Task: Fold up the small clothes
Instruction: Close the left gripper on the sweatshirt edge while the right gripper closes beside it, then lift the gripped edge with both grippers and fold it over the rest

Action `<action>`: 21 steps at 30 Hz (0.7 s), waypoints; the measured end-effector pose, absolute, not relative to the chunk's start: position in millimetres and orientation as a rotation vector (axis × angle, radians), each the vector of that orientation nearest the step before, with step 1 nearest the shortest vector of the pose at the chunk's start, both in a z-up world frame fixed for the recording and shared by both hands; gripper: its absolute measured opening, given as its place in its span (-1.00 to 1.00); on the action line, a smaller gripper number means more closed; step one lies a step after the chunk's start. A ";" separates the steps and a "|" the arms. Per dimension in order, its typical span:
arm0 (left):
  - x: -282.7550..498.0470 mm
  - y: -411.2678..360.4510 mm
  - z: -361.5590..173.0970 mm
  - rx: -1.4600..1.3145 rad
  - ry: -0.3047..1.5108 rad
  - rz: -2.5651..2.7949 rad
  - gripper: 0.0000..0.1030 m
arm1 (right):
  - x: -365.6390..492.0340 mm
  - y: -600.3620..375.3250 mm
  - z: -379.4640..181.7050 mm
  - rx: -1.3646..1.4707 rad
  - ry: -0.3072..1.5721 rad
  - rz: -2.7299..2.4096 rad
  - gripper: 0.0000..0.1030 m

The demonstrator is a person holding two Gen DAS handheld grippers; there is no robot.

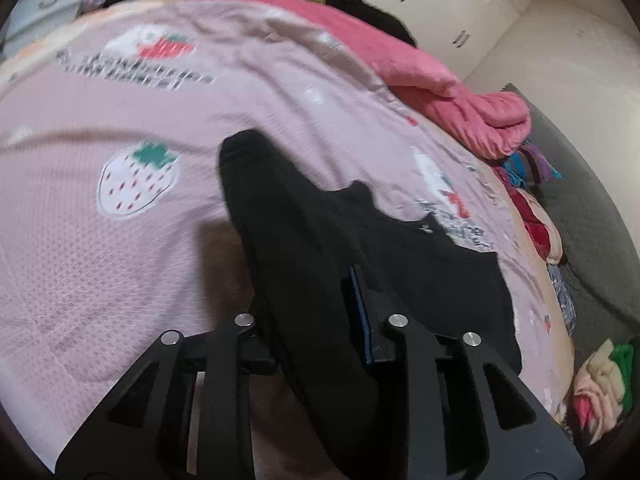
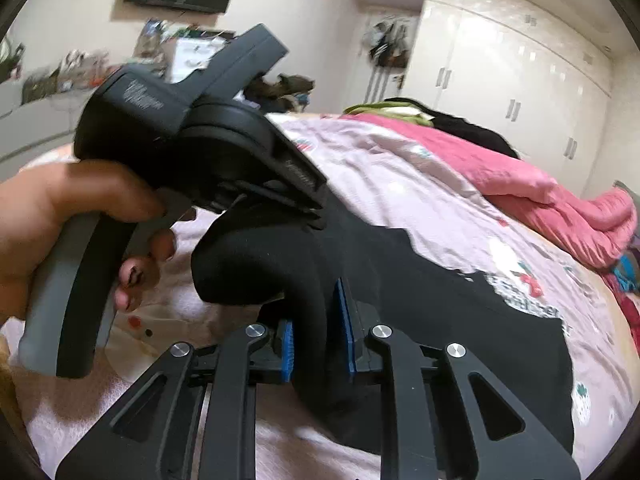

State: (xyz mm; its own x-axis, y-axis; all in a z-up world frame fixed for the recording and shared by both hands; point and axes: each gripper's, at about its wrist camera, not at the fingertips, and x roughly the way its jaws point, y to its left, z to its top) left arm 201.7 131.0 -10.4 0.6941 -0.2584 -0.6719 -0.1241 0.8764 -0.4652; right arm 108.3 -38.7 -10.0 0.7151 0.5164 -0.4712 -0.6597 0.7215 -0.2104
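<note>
1. Two grippers were at work over the pink strawberry-print bedspread (image 1: pixel 120 264), and around you lay a rumpled pink quilt (image 1: pixel 452 92) along the far edge, a heap of coloured clothes (image 1: pixel 532 184) at the right side of the bed, and white wardrobe doors (image 2: pixel 516 92) beyond.
2. Your left hand (image 2: pixel 68 216), with the body of the left gripper (image 1: pixel 312 316), filled the left of the right wrist view and hid the bedspread behind it.
3. The black garment (image 1: pixel 328 248) was partly spread on the bedspread and partly lifted, one thick fold rising into each tool.
4. Your left gripper's jaws were closed on a fold of that garment; its left finger was buried in the cloth.
5. Your right gripper (image 2: pixel 320 336) pinched another fold narrowly between its blue pads (image 2: pixel 345 320), the cloth bulging up and leftward just past them.
</note>
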 end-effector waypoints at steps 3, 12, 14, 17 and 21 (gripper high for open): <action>200.3 109.1 8.8 -0.472 0.782 -0.094 -0.65 | 109.6 -61.5 0.8 -0.313 0.390 0.646 -0.68; 214.2 35.4 42.6 -0.370 0.773 -0.160 -0.65 | 118.9 -145.5 11.2 -0.056 0.424 0.549 -0.85; 219.2 19.1 45.0 -0.356 0.780 -0.174 -0.65 | 120.6 -160.7 11.6 -0.001 0.439 0.540 -0.86; 224.9 2.2 46.6 -0.343 0.790 -0.183 -0.65 | 120.6 -178.4 12.1 0.040 0.445 0.519 -0.86; 234.4 -19.7 45.7 -0.324 0.812 -0.194 -0.65 | 120.7 -192.4 11.4 0.065 0.457 0.505 -0.86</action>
